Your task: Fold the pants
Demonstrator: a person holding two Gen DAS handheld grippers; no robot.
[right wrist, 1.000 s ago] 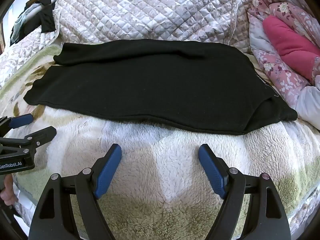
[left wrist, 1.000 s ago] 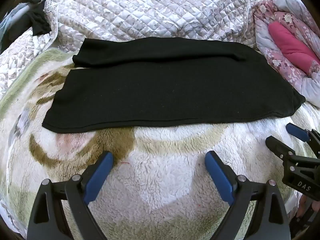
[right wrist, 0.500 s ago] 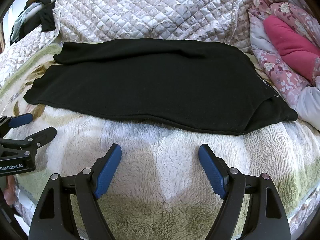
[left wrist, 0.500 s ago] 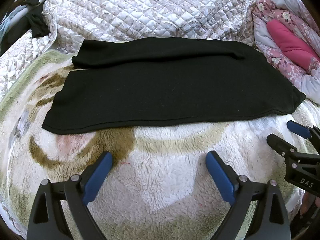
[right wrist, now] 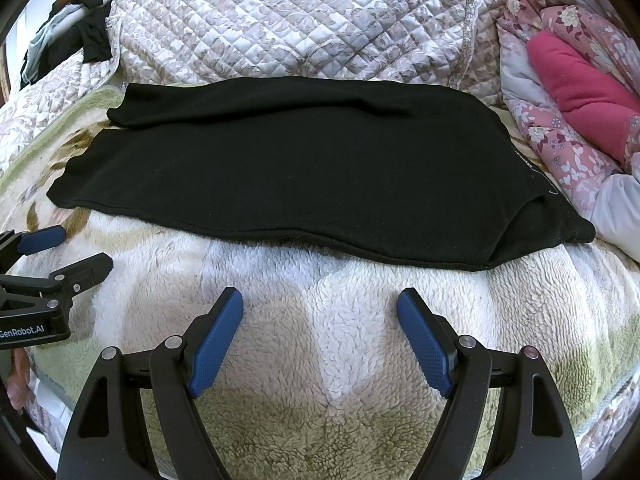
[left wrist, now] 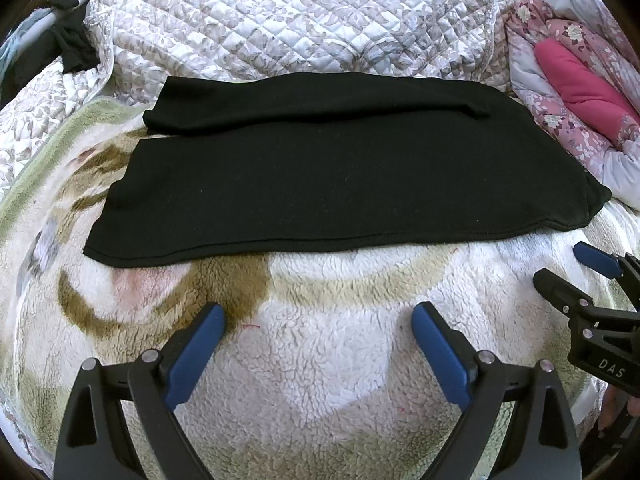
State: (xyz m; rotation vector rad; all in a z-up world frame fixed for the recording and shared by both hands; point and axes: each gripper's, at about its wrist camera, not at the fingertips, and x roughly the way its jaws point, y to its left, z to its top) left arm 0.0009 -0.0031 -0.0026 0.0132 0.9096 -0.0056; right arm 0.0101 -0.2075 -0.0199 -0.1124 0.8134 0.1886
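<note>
Two grippers, left gripper [left wrist: 318, 320] and right gripper [right wrist: 320, 304], we find with jaws spread wide and holding nothing, hovering over bare fleece blanket [left wrist: 340, 360] just short of the near hem of the black pants [left wrist: 340, 172] lying flat across it.

Matt black knit pants [left wrist: 344, 184] lie on a shaggy fleece blanket [left wrist: 340, 360] (cream, deep pile). Behind, a quilted bedspread [left wrist: 288, 20] has a slight satin sheen. Gripper fingers [right wrist: 218, 340] carry textured blue rubbery pads on matt black plastic.
</note>
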